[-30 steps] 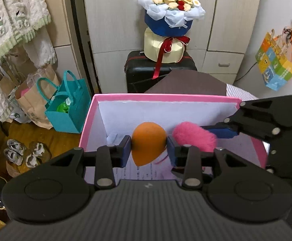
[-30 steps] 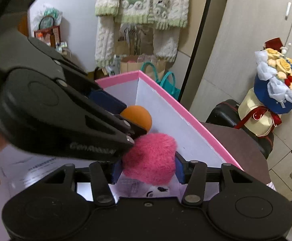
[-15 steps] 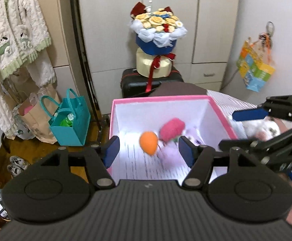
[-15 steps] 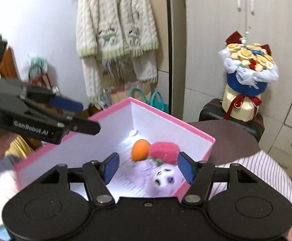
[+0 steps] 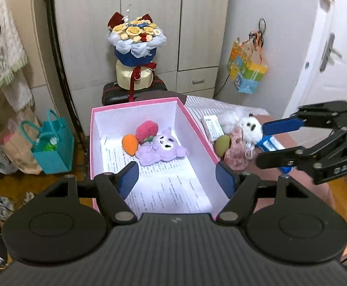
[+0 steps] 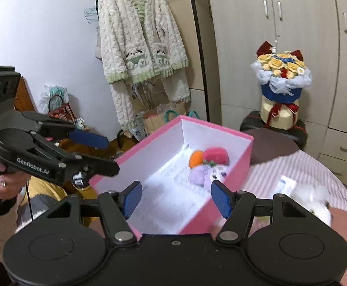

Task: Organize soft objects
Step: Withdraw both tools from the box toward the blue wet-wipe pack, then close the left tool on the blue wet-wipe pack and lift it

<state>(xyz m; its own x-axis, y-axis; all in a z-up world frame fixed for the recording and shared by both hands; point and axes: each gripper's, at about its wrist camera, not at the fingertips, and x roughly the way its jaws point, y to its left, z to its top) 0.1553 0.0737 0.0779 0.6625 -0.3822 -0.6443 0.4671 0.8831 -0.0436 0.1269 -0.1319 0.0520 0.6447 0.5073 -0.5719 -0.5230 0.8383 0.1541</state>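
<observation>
A pink box [image 5: 197, 128] with a white inside holds an orange plush [image 5: 129, 143], a pink fuzzy plush [image 5: 146, 130] and a purple plush [image 5: 160, 149] at its far end. These also show in the right wrist view [image 6: 196, 159]. My left gripper [image 5: 177, 181] is open and empty above the box's near end. My right gripper [image 6: 174, 197] is open and empty above the box's near wall [image 6: 197, 217]. It shows in the left wrist view [image 5: 268, 143], right of the box. A white plush [image 5: 251, 126], a green plush [image 5: 222, 143] and a pink fabric piece [image 5: 236, 152] lie right of the box.
A striped cloth [image 5: 209, 104] covers the surface right of the box, with a small white carton [image 5: 212, 127] on it. A bouquet [image 5: 135, 45] stands on a black suitcase [image 5: 116, 95] behind. A teal bag [image 5: 54, 152] sits on the floor at left.
Both grippers let go of the orange and pink plushes inside the box, opened, and pulled back and up. The plushes now lie at the box's far end.
</observation>
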